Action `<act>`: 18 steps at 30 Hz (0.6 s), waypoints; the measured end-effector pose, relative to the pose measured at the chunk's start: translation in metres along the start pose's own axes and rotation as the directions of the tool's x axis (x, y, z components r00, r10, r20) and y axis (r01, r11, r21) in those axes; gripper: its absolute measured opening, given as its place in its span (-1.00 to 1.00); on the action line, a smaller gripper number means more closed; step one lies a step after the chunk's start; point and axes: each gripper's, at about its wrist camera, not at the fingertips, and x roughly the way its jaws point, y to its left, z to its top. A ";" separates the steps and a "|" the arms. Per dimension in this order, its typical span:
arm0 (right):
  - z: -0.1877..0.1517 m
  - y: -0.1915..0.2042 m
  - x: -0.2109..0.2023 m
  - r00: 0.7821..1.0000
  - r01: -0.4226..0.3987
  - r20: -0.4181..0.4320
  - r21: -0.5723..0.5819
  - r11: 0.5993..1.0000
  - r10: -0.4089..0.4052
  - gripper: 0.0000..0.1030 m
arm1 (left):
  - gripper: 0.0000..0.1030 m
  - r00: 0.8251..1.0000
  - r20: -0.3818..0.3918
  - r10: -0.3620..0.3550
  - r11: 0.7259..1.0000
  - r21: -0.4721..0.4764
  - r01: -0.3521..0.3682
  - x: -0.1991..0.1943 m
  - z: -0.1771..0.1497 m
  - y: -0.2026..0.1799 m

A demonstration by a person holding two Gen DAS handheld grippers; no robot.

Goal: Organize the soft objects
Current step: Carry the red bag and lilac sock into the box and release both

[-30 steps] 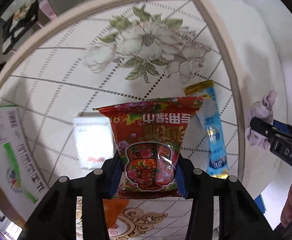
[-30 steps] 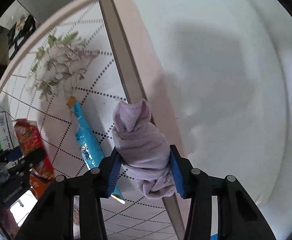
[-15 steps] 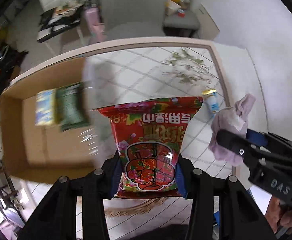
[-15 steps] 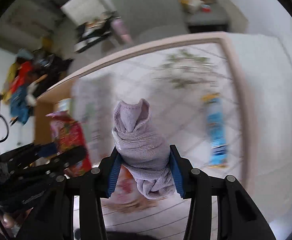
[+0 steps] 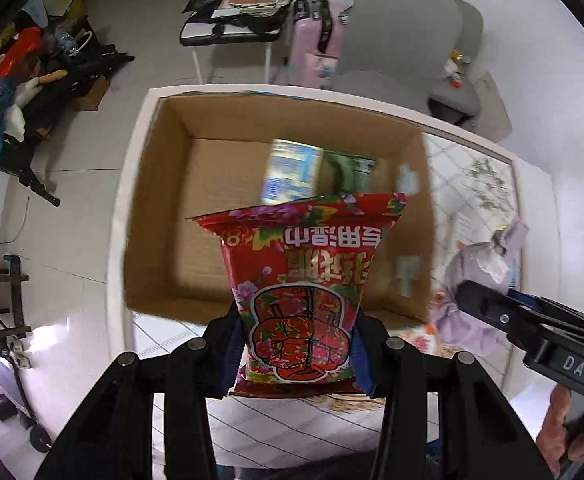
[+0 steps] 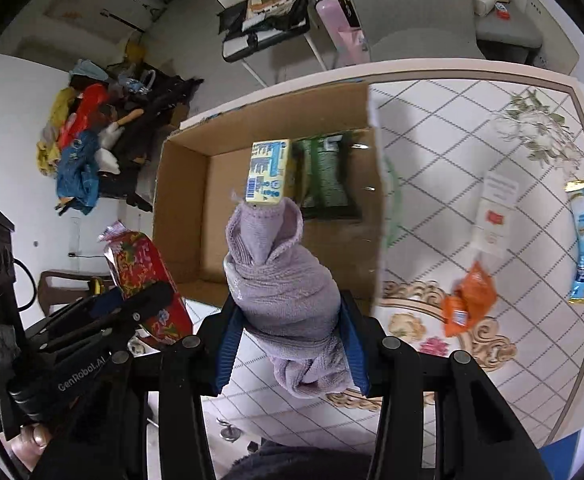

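two grippers loaded | left gripper (image 5: pixel 298 354) clamps red snack bag (image 5: pixel 304 280) | right gripper (image 6: pixel 288 350) clamps rolled lilac cloth (image 6: pixel 284 280) | both near cardboard box (image 5: pixel 164 216), packets inside | risk: early release drops items on near box wall, outside

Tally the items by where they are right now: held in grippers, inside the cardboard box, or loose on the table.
Held: 2, red packet, purple cloth
In box: 2, yellow pack, green pack
On table: 3, white packet, orange packet, blue stick
Total: 7
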 end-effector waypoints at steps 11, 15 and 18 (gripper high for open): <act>0.039 0.025 0.074 0.980 0.190 -0.057 0.005 0.982 -0.189 -0.06 | -0.18 0.994 -0.093 0.049 0.997 0.071 -0.043 0.068 0.075 0.044; 0.047 0.017 0.102 0.968 0.236 -0.096 0.019 0.972 -0.233 -0.06 | -0.18 0.985 -0.165 0.052 0.995 0.088 -0.037 0.108 0.101 0.049; 0.049 0.008 0.121 0.959 0.260 -0.125 0.042 0.965 -0.253 -0.06 | -0.18 0.979 -0.188 0.081 0.991 0.120 -0.059 0.129 0.115 0.049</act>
